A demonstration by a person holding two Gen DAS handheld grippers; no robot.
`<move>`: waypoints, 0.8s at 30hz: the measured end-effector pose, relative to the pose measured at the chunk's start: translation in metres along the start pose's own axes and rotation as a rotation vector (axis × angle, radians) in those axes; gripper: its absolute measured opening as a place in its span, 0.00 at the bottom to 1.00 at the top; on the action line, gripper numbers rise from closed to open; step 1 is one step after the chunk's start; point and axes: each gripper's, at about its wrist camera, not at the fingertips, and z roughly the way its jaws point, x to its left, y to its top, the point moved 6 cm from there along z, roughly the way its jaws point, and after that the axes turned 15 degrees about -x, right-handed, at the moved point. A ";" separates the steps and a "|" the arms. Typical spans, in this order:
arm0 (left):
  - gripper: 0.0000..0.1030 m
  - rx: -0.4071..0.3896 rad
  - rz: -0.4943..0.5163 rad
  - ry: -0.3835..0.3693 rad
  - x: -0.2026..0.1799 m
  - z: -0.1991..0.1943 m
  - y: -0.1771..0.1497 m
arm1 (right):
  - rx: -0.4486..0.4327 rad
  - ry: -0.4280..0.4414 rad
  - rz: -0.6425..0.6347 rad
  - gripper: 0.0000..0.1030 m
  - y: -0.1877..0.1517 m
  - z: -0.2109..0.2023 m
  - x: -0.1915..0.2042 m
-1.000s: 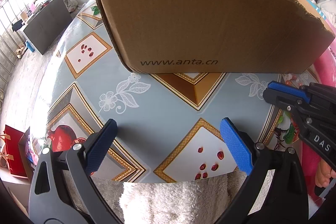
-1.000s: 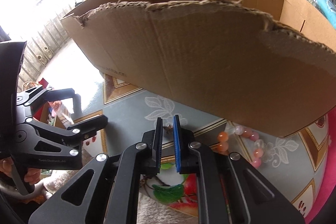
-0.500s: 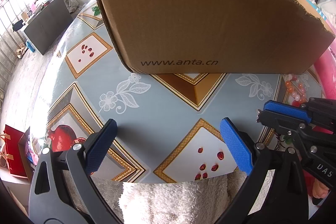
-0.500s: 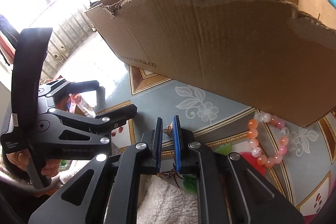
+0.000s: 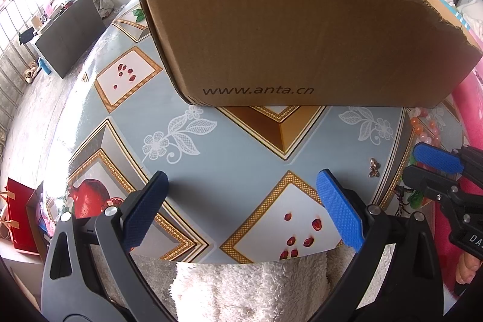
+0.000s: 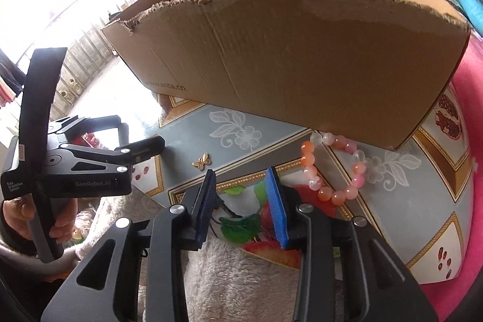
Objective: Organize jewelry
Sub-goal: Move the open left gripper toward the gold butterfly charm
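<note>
While the right tool (image 6: 241, 198) opens its jaws around nothing, one gold butterfly charm (image 6: 201, 161) lies on the counter (image 6: 187, 128) just ahead. One beaded bracelet (image 6: 332, 168) rests beside one cardboard box (image 6: 286, 50); the left tool (image 5: 241, 210) gapes wide, empty.

Cardboard box (image 5: 271, 29) front wall reads "www.anta.cn", printed low near its left corner; left gripper (image 6: 142, 151) body reads "GenRobot.AI" plus small "Data Acquisition System" on its side; right gripper (image 5: 434, 171) body shows cut-off letters "DAS", rest out of frame.
</note>
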 end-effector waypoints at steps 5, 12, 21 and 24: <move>0.92 0.004 -0.001 0.001 -0.001 0.001 0.001 | -0.009 0.019 0.017 0.41 0.000 0.002 0.002; 0.92 0.004 -0.001 0.001 -0.001 0.001 0.001 | -0.020 0.037 0.035 0.44 -0.001 -0.002 0.000; 0.92 0.005 -0.003 0.002 -0.001 0.001 0.001 | -0.031 0.051 0.041 0.49 -0.001 -0.002 0.001; 0.92 0.009 -0.006 0.007 0.000 0.002 0.000 | -0.035 0.053 0.038 0.50 -0.002 -0.003 0.002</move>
